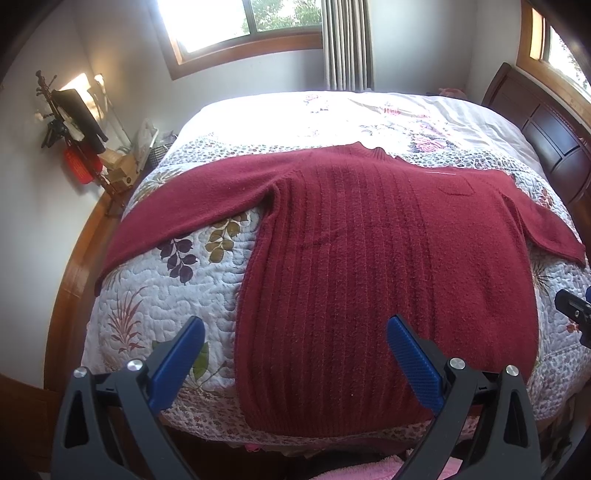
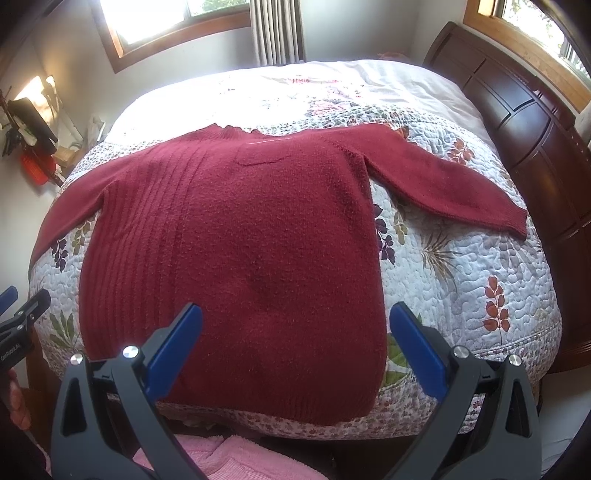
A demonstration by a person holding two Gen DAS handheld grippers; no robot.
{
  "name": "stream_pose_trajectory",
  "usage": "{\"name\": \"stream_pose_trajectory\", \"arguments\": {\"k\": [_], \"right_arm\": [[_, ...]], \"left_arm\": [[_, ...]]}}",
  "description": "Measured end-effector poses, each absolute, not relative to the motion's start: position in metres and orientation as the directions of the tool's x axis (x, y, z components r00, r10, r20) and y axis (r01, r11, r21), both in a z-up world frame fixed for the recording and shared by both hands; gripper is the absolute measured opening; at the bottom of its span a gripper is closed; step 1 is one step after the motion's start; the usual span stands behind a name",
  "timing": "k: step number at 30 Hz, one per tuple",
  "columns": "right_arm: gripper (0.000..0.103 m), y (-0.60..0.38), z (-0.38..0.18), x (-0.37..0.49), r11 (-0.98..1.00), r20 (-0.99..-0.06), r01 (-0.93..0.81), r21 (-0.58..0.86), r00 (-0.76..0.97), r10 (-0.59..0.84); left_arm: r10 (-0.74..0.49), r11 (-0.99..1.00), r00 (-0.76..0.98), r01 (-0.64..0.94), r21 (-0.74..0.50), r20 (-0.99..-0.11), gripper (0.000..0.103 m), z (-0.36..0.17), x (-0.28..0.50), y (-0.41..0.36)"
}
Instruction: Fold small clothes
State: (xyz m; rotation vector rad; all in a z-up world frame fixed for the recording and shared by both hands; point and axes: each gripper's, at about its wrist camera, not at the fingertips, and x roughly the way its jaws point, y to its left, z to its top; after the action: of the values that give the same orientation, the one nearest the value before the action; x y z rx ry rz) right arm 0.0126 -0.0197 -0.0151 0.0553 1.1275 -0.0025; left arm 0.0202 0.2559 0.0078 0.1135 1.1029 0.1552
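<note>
Left wrist view: bed (image 1: 155, 314) with floral quilt fills most of the frame, dark headboard (image 1: 546, 133) at far right. Red sweater (image 1: 369, 236) lies flat on the quilt, front up, unfolded, both sleeves spread out to the sides. Long axis of the body runs from hem at the near bed edge to collar (image 1: 369, 149) at the far side, so the neck points away from the person, toward the window (image 1: 236, 18). Left sleeve (image 1: 177, 221) angles out and down toward the bed's left edge; right sleeve (image 2: 454, 184) reaches toward the headboard side, cuff near the quilt's edge. Small chest pocket (image 2: 258, 155) sits right of centre.

Left claw (image 1: 295, 332) hangs above the hem's left part, jaws wide apart, holding nothing. Right claw (image 2: 295, 321) sits over the hem's right part, also spread wide and empty. Pink towel-like cloth (image 2: 229, 458) shows below the bed edge (not part of the fold, as far as I can tell).

Step in hand, my read: first fold not yet begun. To do it well, probably pinch each sleeve near the cuff, lay it straight across the chest, keeping it flat so no bulge forms. Then take both hem corners together and carry them up to the shoulders along the long axis. Fuzzy knit likely grips well but stretches, so lift gently, don't drag. Grab knit only, not the quilt.
</note>
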Motion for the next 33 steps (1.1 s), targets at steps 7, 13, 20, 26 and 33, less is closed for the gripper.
{"name": "stream_pose_trajectory", "arguments": {"k": [7, 13, 20, 26, 33], "right_arm": [[0.1, -0.021, -0.014, 0.015, 0.998, -0.903, 0.03, 0.046, 0.429, 0.029], [0.1, -0.023, -0.015, 0.016, 0.998, -0.904, 0.03, 0.049, 0.426, 0.032], [0.1, -0.036, -0.02, 0.024, 0.998, -0.908, 0.035, 0.055, 0.418, 0.036], [0.1, -0.063, -0.026, 0.031, 0.995, -0.904, 0.064, 0.082, 0.426, 0.047], [0.1, -0.156, -0.049, 0.068, 0.982, -0.887, 0.166, 0.091, 0.461, 0.004]], "left_arm": [[0.185, 0.983, 0.439, -0.073, 0.17, -0.879, 0.099, 0.007, 0.023, 0.254], [0.185, 0.983, 0.439, -0.073, 0.17, -0.879, 0.099, 0.007, 0.023, 0.253], [0.192, 0.981, 0.423, -0.071, 0.179, -0.885, 0.099, 0.001, 0.033, 0.239], [0.183, 0.983, 0.421, -0.054, 0.177, -0.888, 0.099, -0.008, 0.047, 0.217], [0.096, 0.994, 0.421, 0.004, 0.108, -0.902, 0.099, -0.04, 0.095, 0.168]]}}
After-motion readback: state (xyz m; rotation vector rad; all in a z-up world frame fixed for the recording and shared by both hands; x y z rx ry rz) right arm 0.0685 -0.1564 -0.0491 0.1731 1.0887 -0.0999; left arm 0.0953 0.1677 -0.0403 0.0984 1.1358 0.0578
